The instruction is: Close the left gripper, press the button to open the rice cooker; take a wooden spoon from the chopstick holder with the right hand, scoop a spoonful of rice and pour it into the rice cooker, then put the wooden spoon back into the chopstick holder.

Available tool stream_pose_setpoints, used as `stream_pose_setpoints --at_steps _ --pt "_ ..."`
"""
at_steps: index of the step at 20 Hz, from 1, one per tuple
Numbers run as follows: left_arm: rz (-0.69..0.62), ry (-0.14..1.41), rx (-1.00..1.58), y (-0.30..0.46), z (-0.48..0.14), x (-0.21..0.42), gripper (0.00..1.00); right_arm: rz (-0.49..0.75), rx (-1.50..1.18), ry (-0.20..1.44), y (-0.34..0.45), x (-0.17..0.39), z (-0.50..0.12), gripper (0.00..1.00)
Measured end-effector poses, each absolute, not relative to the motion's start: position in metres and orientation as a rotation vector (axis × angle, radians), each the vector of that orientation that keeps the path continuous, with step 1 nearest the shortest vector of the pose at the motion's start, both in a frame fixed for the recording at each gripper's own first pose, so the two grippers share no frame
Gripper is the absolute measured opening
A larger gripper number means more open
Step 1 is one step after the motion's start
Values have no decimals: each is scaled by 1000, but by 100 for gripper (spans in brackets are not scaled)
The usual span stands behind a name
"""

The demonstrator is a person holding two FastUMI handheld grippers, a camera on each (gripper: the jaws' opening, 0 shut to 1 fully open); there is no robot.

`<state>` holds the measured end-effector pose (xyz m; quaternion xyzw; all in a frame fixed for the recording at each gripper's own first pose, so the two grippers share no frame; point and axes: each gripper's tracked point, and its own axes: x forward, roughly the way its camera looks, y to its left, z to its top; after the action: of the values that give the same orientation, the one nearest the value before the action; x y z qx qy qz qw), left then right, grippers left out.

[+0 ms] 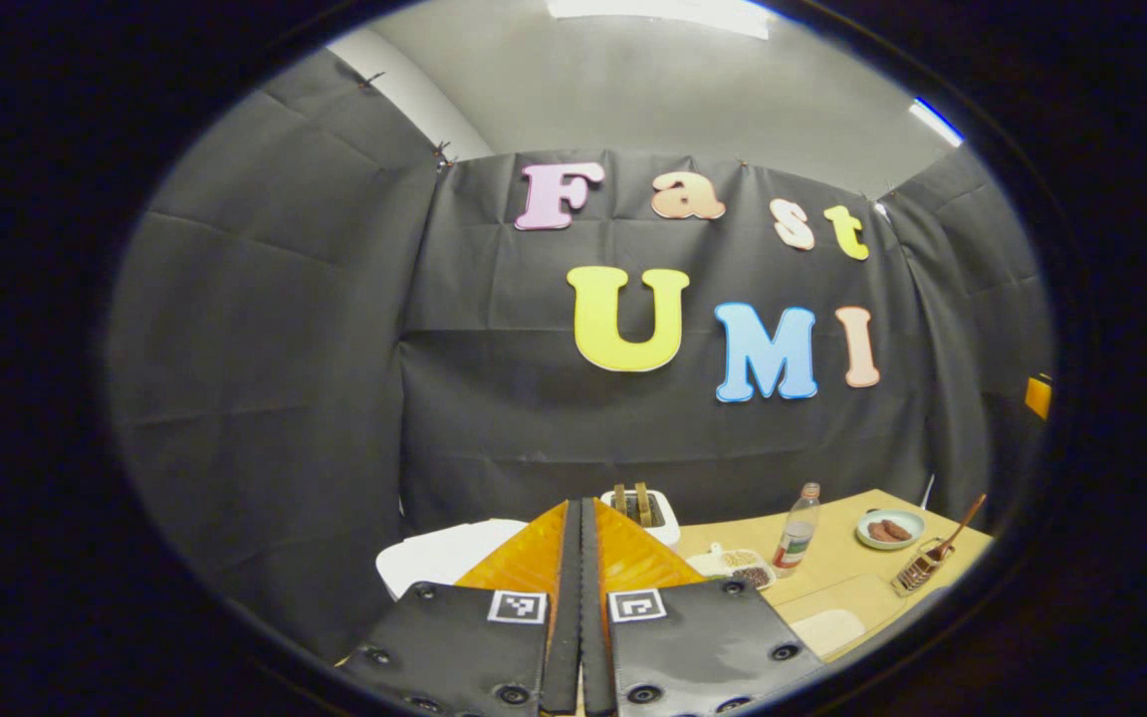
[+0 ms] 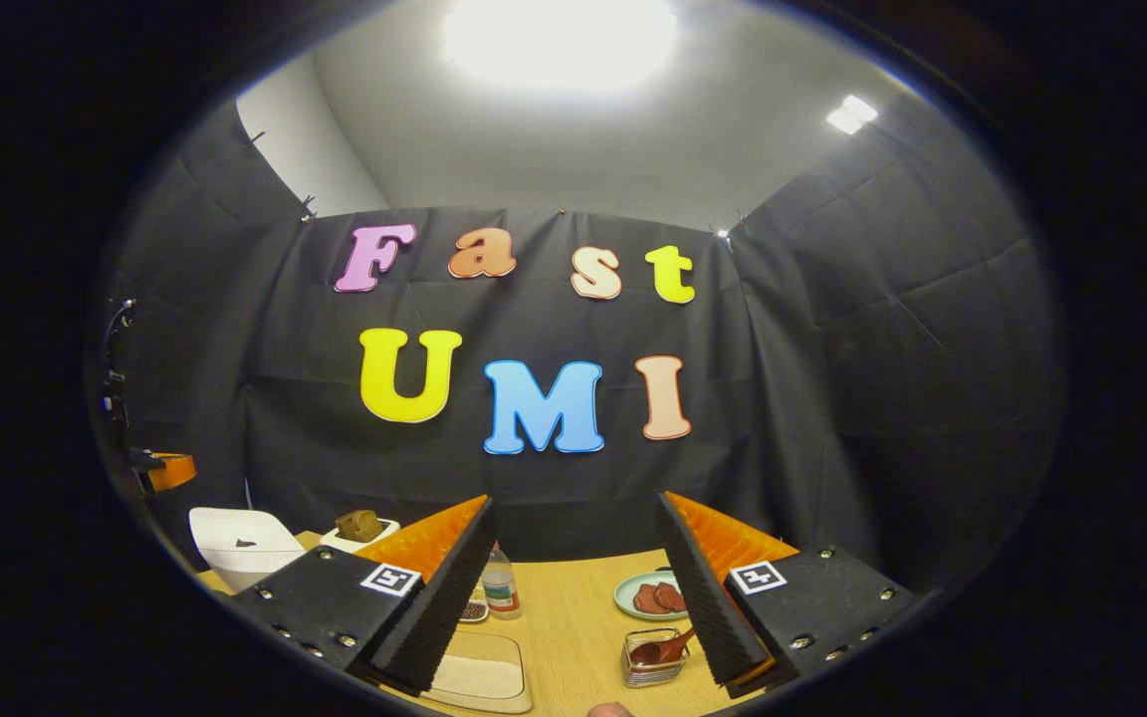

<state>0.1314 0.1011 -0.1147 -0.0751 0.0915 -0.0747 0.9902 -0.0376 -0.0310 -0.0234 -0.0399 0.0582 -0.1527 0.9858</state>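
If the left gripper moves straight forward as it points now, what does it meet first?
Probably the white toaster with two bread slices, directly beyond the shut left gripper. Depth is unclear; the white rice cooker sits just left of that line.

Table (image 2: 573,607) light tan wood; rice cooker (image 2: 240,543) white; plate (image 2: 633,596) pale green with reddish-brown pieces. Spoon (image 1: 957,528) brown, bottle (image 1: 798,533) clear with red-and-white label, toaster (image 1: 668,518) white.

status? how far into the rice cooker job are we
Early. Done: left gripper is shut, fingers together. In hand: nothing; the right gripper is open and empty above the table. Left: the white rice cooker looks closed, and the wooden spoon sits in the chopstick holder; scooping, pouring and returning remain.
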Motion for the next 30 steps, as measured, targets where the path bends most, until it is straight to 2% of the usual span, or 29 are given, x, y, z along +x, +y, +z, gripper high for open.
stream_pose_setpoints --at_steps 5,8,18,19,20,26,30 --pt "-180 267 -165 99 -166 161 7 -389 -106 127 -40 -55 -22 97" --pt "-181 328 -164 95 -201 169 12 -422 -139 139 -47 -62 -20 97" --pt "-176 450 -132 89 -278 172 9 -451 -172 154 -46 -70 -22 97" --pt "-177 424 -128 89 -274 172 12 -450 -175 154 -45 -70 -22 97" --pt "-179 435 -122 88 -274 171 9 -449 -177 153 -45 -70 -21 97" --pt "-160 447 -125 86 -276 173 9 -446 -149 155 -45 -73 -27 97" --pt "-130 376 -59 94 -243 168 7 -426 -150 158 -48 -71 -28 97"
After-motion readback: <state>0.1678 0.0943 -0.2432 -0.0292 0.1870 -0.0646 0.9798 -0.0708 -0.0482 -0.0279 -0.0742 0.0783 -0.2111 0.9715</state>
